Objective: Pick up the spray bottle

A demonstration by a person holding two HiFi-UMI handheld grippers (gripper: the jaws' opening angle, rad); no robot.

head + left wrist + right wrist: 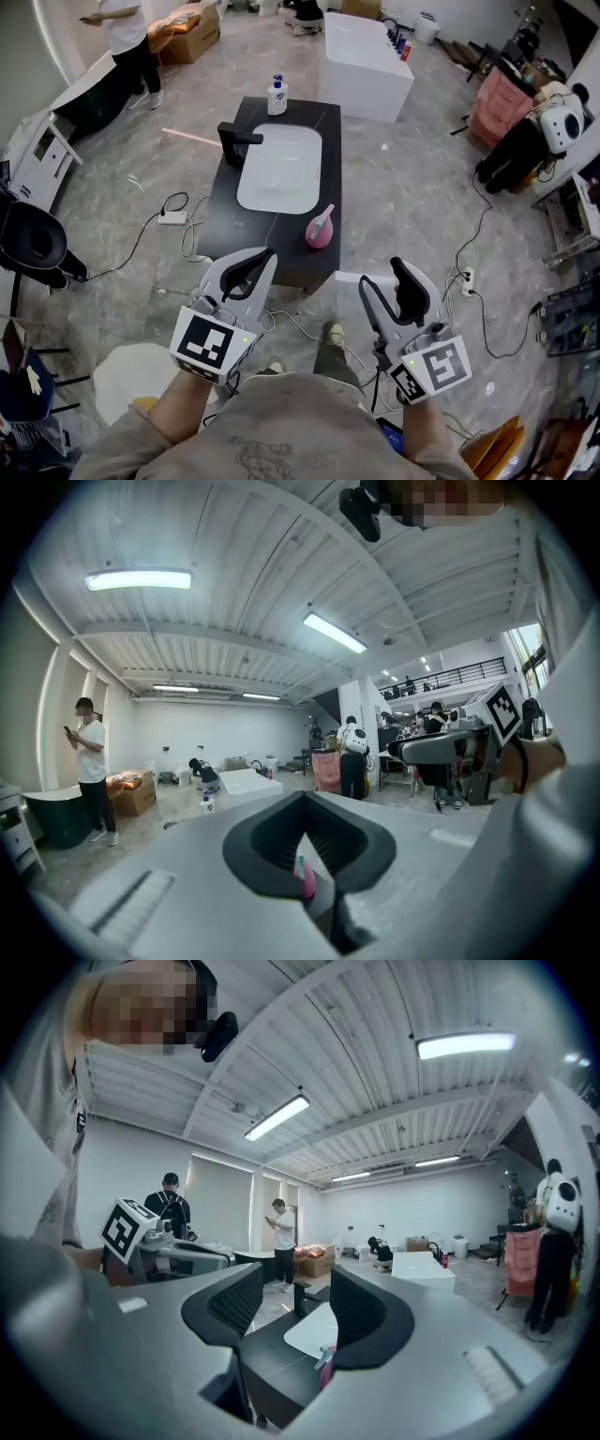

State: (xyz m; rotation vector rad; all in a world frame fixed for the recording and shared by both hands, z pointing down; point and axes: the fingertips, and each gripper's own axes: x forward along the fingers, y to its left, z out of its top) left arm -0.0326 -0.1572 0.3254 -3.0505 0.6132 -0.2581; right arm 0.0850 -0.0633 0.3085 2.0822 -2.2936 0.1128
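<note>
We have not reached the spray bottle (320,228) yet. It stands upright in the middle of the head view, on the near right part of the dark table (225,225), close to the table's right edge and just below the white basin (281,173). Both grippers hang well short of it at the bottom of the frame. The right gripper (382,274) has its jaws spread with nothing between them, and in its own view the pink bottle (326,1365) peeks out low beside the right pad. The left gripper (265,258) has its tips pressed together on nothing. Our worry is the edge: a sideways nudge from one pad could tip the bottle or push it off the table, and its rounded body may slip if we close too high on the neck. The basin looks empty, and we cannot tell what the opaque pink bottle holds. A pump bottle (277,97) stands at the table's far end, beyond the black faucet (236,136).
</note>
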